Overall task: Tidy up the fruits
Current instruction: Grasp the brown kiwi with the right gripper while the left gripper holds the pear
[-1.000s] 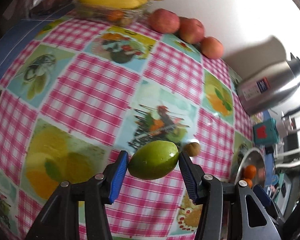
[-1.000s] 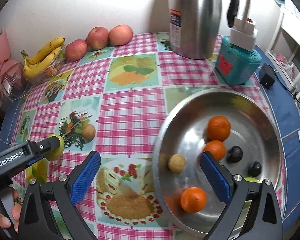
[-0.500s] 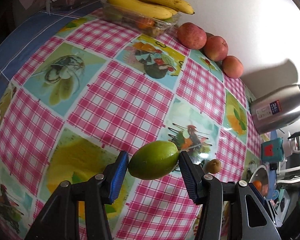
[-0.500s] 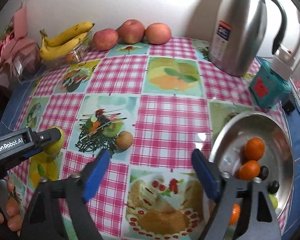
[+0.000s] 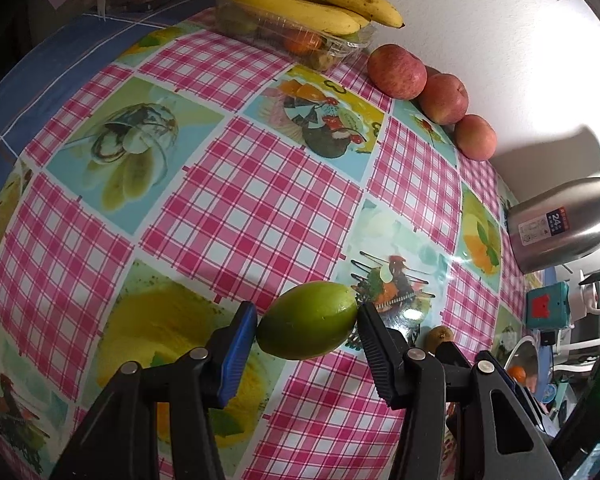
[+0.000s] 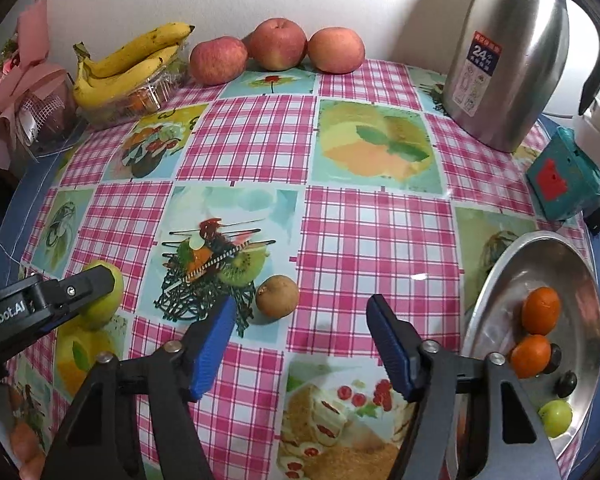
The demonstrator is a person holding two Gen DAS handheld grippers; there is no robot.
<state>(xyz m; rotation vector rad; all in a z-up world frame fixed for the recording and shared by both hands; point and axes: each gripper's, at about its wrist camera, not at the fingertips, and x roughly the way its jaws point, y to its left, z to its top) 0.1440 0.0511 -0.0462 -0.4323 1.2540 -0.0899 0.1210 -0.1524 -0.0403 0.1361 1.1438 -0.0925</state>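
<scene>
Left gripper (image 5: 306,326) stays clamped on the green fruit (image 5: 307,321), held above the tablecloth (image 5: 260,184). Right gripper (image 6: 300,340), empty with jaws closing, has swung left from over the metal bowl (image 6: 496,292) toward the brown fruit (image 6: 277,296), likely the next pick. Only the right view shows the bowl's oranges (image 6: 541,311); the left view shows the clamp end-on.
</scene>
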